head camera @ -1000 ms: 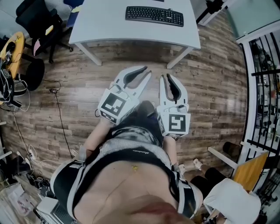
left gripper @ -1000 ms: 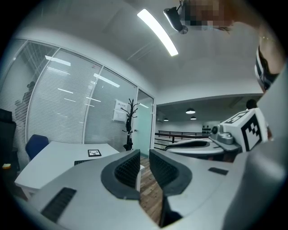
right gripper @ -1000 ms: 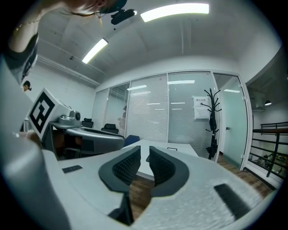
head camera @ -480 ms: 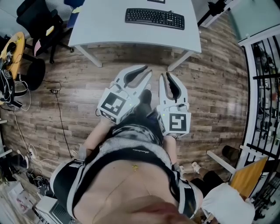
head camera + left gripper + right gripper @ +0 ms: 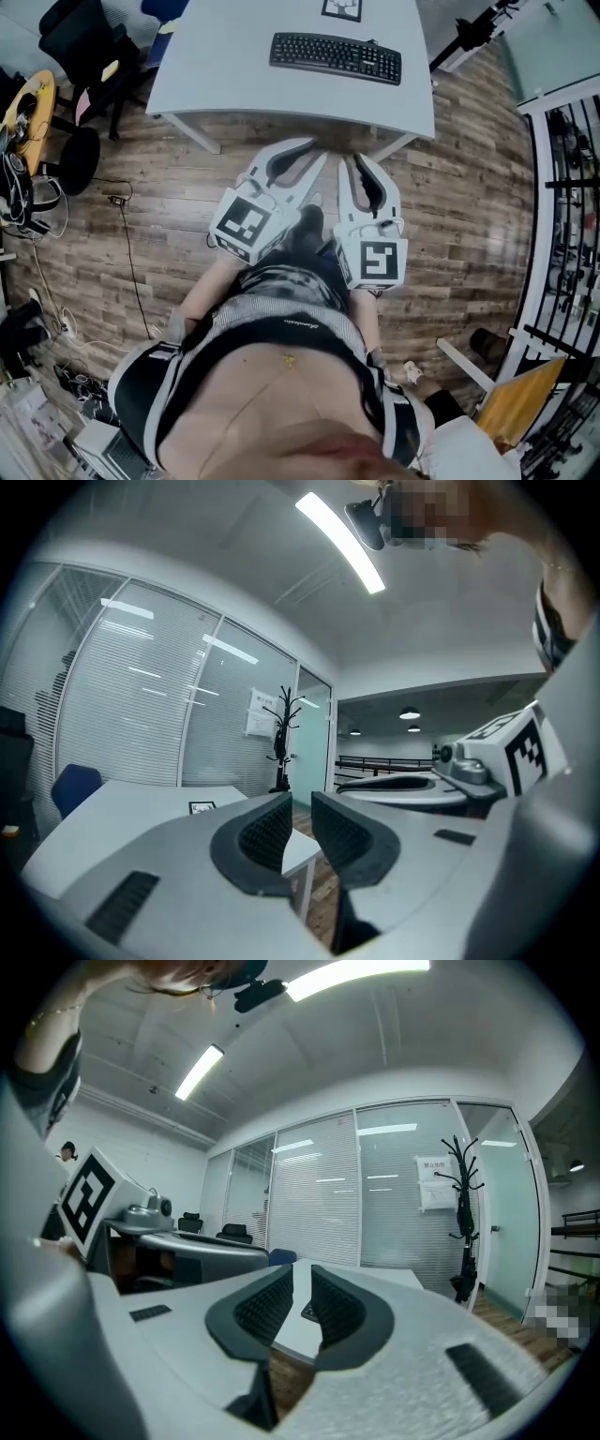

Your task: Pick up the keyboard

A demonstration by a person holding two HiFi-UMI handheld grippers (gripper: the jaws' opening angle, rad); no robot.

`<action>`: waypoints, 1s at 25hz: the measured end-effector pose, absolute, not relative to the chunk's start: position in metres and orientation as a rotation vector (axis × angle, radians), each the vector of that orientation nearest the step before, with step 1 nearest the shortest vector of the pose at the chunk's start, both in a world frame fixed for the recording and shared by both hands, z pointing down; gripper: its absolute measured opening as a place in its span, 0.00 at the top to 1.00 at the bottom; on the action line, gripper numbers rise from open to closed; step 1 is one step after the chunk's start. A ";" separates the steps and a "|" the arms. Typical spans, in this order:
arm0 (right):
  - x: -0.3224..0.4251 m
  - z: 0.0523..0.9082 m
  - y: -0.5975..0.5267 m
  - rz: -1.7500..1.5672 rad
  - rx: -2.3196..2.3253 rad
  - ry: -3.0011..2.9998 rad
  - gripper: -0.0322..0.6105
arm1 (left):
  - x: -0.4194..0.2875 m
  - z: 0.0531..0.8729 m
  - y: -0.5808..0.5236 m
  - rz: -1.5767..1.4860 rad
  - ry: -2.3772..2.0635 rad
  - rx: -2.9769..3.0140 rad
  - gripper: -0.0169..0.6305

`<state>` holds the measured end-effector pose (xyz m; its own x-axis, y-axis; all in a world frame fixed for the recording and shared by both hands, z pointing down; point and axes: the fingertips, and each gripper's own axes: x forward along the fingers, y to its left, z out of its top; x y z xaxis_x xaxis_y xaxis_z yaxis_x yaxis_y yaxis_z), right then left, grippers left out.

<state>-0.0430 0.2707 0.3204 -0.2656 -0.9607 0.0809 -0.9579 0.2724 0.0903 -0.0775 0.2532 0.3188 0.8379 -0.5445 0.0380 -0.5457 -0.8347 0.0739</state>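
Observation:
The black keyboard (image 5: 336, 57) lies on the far side of a white table (image 5: 234, 75) ahead of me. Both grippers are held level in front of my body, short of the table's near edge. My left gripper (image 5: 317, 152) has its jaws nearly together, with nothing between them. My right gripper (image 5: 354, 163) stands the same way and is empty too. In the left gripper view the left gripper (image 5: 301, 810) points at the table (image 5: 141, 808). In the right gripper view a dark strip of the keyboard (image 5: 306, 1311) shows between the right gripper's (image 5: 302, 1283) pads, far off.
A square marker card (image 5: 341, 8) lies on the table behind the keyboard. A black office chair (image 5: 80, 42) and a round stool (image 5: 70, 150) stand at the left, with cables (image 5: 122, 202) on the wooden floor. A black railing (image 5: 562, 141) runs along the right. A coat rack (image 5: 283, 733) stands by the glass wall.
The table and keyboard have slid lower in the head view and the marker card has come into sight. Both grippers have kept their pose and jaw gap.

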 end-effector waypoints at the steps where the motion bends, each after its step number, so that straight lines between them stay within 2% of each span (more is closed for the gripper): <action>1: -0.043 0.321 0.266 -0.034 1.823 -2.411 0.85 | -0.076 0.318 0.249 0.028 -0.867 2.924 0.91; 25: 0.001 0.314 0.150 -0.005 1.732 -2.480 0.84 | -0.030 0.308 0.138 0.032 -0.954 2.884 0.91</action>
